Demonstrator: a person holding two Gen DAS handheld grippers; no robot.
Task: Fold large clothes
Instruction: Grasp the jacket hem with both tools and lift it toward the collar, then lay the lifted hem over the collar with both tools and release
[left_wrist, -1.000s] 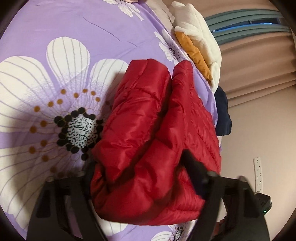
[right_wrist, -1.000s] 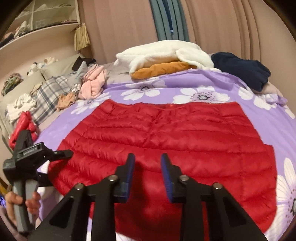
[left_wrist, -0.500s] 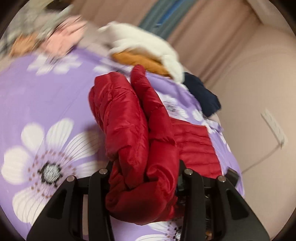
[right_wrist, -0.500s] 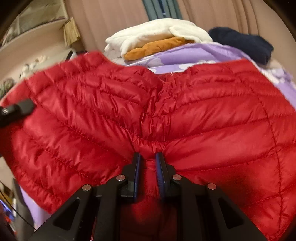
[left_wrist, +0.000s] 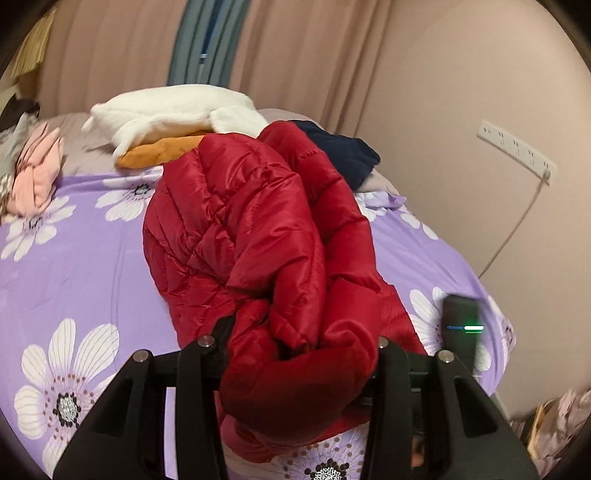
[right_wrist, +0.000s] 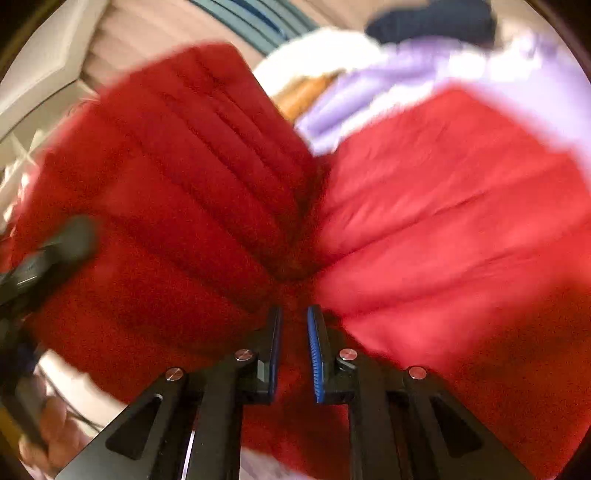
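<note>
A red quilted puffer jacket is lifted off the purple flowered bedspread. My left gripper is shut on a thick bunched fold of it, which hides the fingertips. In the right wrist view the jacket fills the blurred frame and gathers into a pinch. My right gripper is shut on that pinch of red fabric, blue pads close together. The left gripper's black body shows at the left edge there, held by a hand.
A white fleece on an orange garment, a navy garment and a pink garment lie at the far end of the bed. Curtains and a wall with a power strip stand behind. A black device with a green light is at right.
Both grippers have closed on the jacket and lifted it off the bed. The left camera has tilted up from the bedspread to the room. The right view is now motion-blurred.
</note>
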